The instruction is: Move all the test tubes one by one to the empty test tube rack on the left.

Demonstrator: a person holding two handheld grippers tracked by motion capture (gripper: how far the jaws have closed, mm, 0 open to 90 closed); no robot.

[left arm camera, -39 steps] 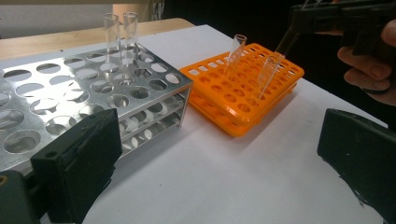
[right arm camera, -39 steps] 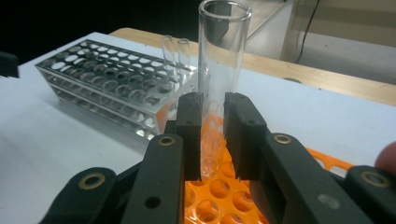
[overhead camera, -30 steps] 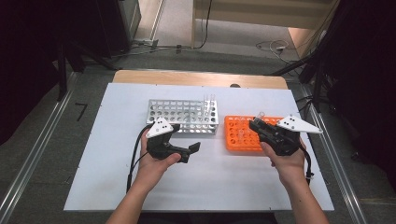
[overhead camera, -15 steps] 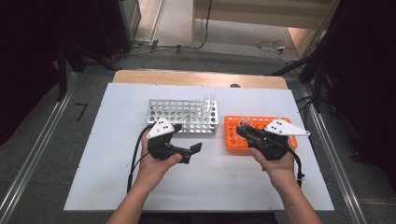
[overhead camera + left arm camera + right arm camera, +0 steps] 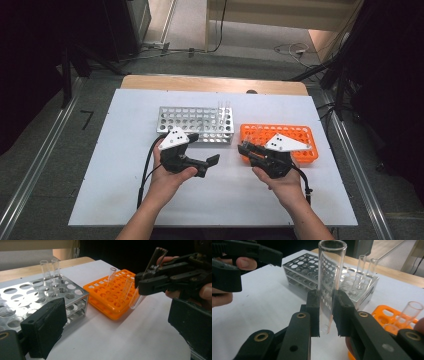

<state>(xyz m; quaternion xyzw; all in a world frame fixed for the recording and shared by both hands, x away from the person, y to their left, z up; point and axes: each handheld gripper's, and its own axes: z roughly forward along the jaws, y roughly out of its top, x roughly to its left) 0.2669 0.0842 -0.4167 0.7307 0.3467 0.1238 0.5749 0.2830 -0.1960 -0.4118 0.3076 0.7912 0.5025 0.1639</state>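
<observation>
My right gripper (image 5: pixel 325 312) is shut on a clear glass test tube (image 5: pixel 329 272), held upright with its open mouth up. In the high view the right gripper (image 5: pixel 246 149) hovers at the front left corner of the orange rack (image 5: pixel 295 136). From the left gripper view, that tube (image 5: pixel 156 258) tilts over the table beside the orange rack (image 5: pixel 100 290), which holds two tubes (image 5: pixel 111 277). My left gripper (image 5: pixel 117 332) stands open with nothing between its fingers, in front of the silver rack (image 5: pixel 190 120). Two tubes (image 5: pixel 223 111) stand in that rack's right end.
The racks sit side by side on a white table top (image 5: pixel 125 165), silver to the left, orange to the right. A wooden strip (image 5: pixel 210 82) borders the far edge. Dark stands and cables lie on the floor beyond.
The right gripper, still holding the tube, has moved left and down from above the orange rack to its front left corner. The left hand has stayed put.
</observation>
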